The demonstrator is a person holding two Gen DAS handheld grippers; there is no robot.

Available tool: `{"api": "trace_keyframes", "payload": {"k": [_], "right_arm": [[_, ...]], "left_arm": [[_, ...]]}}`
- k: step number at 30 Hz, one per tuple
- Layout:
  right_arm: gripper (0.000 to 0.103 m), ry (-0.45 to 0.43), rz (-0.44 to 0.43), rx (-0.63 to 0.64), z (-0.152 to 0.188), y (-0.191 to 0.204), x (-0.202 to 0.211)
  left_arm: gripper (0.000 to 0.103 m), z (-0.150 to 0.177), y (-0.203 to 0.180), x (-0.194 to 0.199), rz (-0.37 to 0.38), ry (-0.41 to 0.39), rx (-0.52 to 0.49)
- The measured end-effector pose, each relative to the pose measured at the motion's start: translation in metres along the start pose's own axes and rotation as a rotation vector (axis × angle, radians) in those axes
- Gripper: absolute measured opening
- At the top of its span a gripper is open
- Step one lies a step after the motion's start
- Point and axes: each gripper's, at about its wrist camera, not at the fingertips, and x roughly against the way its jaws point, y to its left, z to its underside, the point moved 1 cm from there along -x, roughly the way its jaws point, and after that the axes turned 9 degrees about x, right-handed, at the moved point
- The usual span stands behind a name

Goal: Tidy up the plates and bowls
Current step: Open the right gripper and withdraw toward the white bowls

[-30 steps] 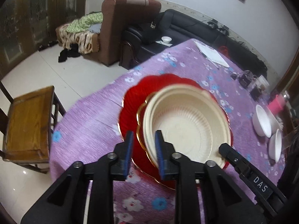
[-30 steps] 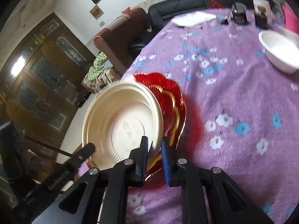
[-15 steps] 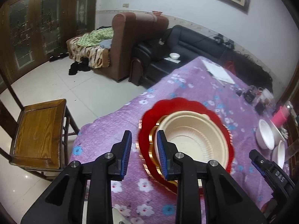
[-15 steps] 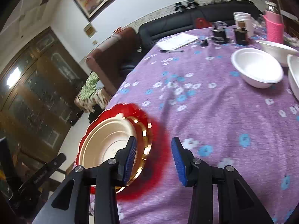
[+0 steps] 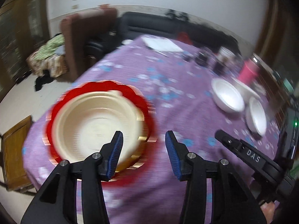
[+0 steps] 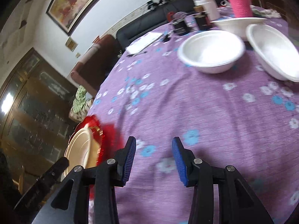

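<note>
Left tool (image 5: 143,149) lower centre, jaws opening, nothing between them, right tool (image 6: 154,157) lower centre, jaws parted and empty, cream plate (image 5: 97,123) stacked on red plate (image 5: 56,112) centre left on purple surface (image 5: 177,112), white bowls (image 6: 211,51) upper right beyond.

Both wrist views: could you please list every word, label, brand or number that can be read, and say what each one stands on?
"DAS": white letters on the black arm of the right gripper, seen in the left wrist view.
Dark jar: its label is too blurred to read.
Small yellow wall sign: too small and blurred to read.
White papers: no print can be made out.
Nothing else legible.
</note>
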Motion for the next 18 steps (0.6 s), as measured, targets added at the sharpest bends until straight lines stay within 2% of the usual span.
{"api": "trace_keyframes", "payload": {"k": [5,12,18], "right_arm": [[0.043,-0.057,0.035,-0.074,-0.009,-0.056,0.029],[0.044,-0.150,0.090,-0.169,-0.033,-0.143,0.079],[0.047,-0.186,0.099,-0.225,-0.074,-0.218,0.111]], "left_arm": [[0.045,0.009,-0.065,-0.013,0.063,0.058,-0.095],[0.045,0.010,-0.139,-0.036,0.150,0.162,-0.163],[0.045,-0.002,-0.181,-0.054,0.204,0.251,-0.141]]}}
